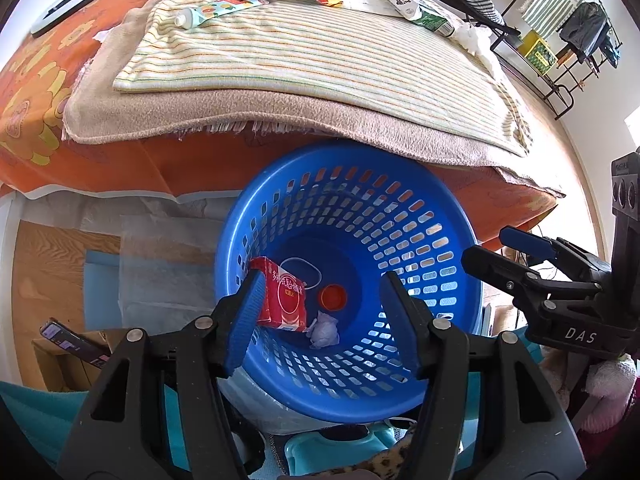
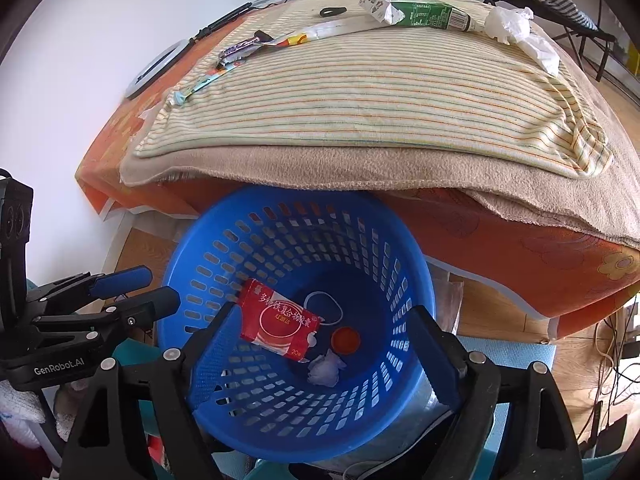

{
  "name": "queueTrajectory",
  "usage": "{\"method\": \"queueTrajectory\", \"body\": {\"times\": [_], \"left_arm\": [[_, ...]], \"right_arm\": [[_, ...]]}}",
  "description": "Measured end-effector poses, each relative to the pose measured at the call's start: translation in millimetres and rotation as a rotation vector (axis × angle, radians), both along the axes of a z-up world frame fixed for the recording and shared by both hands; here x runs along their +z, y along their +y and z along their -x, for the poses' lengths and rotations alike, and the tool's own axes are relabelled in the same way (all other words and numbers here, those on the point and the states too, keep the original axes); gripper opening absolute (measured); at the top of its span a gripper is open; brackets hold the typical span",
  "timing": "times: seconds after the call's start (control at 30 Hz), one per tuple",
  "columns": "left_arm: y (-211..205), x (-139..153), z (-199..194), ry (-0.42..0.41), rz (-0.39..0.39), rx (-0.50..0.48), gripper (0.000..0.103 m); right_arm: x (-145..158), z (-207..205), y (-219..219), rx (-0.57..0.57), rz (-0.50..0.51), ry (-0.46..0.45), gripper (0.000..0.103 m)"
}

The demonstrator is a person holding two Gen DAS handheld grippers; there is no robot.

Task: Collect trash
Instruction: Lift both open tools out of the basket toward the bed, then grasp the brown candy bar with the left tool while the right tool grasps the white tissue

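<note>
Left wrist: both my tongs, left tongs (image 1: pixel 320 312) and right tongs (image 2: pixel 320 344), spread empty over bin (image 1: pixel 352 400); rushing back risks knocking it.

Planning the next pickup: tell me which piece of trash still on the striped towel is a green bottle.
The green-labelled bottle at the towel's far right, lying on its side beside the crumpled white tissue. The other items there are flat wrappers and tubes.

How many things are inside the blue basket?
4: a red box against the left side, a white loop behind it, an orange cap in the middle, a crumpled tissue nearest. More may hide underneath the box.
</note>
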State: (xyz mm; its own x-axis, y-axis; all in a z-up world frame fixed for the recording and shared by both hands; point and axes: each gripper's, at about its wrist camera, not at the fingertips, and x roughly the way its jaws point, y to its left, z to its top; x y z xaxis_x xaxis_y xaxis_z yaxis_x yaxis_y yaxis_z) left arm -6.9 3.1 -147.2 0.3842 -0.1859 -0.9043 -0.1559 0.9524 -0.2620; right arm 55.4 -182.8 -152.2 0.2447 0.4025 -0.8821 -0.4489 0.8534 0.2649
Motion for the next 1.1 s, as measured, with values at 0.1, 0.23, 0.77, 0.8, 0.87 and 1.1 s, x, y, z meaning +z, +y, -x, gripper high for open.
{"method": "queueTrajectory", "body": {"times": [0.1,0.23,0.77,0.8,0.87,1.1], "left_arm": [[0,4,-3,-0.004,0.009,0.0,0.061],[0,12,-8,-0.02,0.006,-0.006,0.061],[19,45,-49,-0.086,-0.014,-0.009,0.062],[22,48,-54,-0.092,-0.022,-0.01,0.062],[30,55,-63,-0.109,-0.035,-0.005,0.062],[61,80,-110,-0.17,-0.08,0.021,0.062]], "right_arm": [[4,-3,-2,-0.017,0.003,-0.01,0.087],[11,-11,-7,-0.041,-0.008,-0.02,0.087],[46,-55,-42,-0.156,-0.054,-0.085,0.097],[49,-58,-43,-0.158,-0.055,-0.093,0.098],[55,-65,-47,-0.164,-0.055,-0.106,0.098],[79,-95,-53,-0.172,-0.051,-0.161,0.099]]}}
